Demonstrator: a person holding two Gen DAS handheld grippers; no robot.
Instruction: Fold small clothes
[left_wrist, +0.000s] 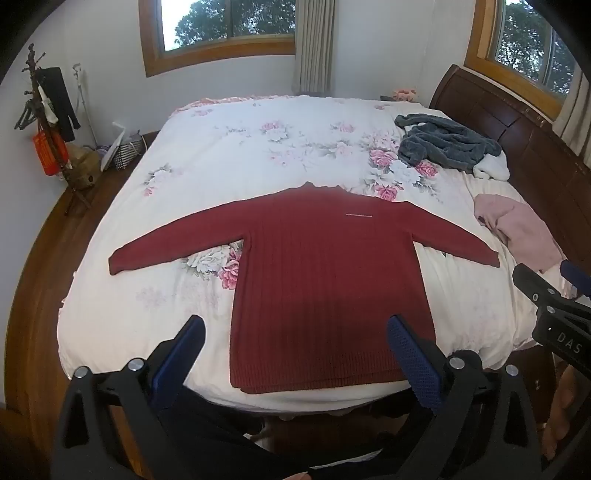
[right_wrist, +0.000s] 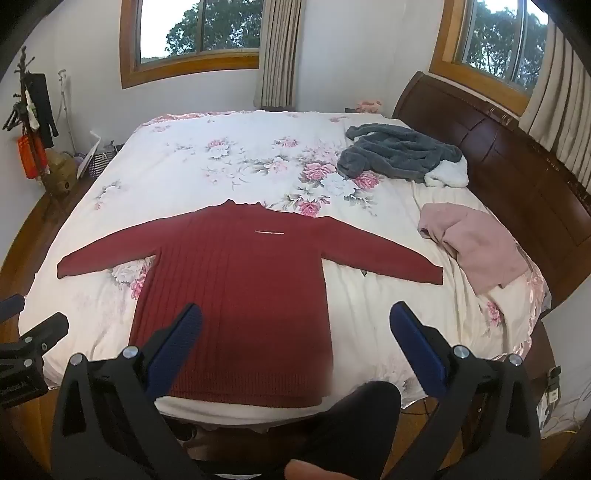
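The red sweater lies flat at the near edge of the bed, sleeves spread toward both sides, hem just at the edge. My left gripper and right gripper hover above it, both spread wide and empty. If I pinch too deep I may catch the bedspread too; a tug toward me could drag the hem off the edge.

ribbed matt knit red sweater, smooth floral cotton-looking bedsheet, fluffy fleece grey garment, glossy dark wood headboard
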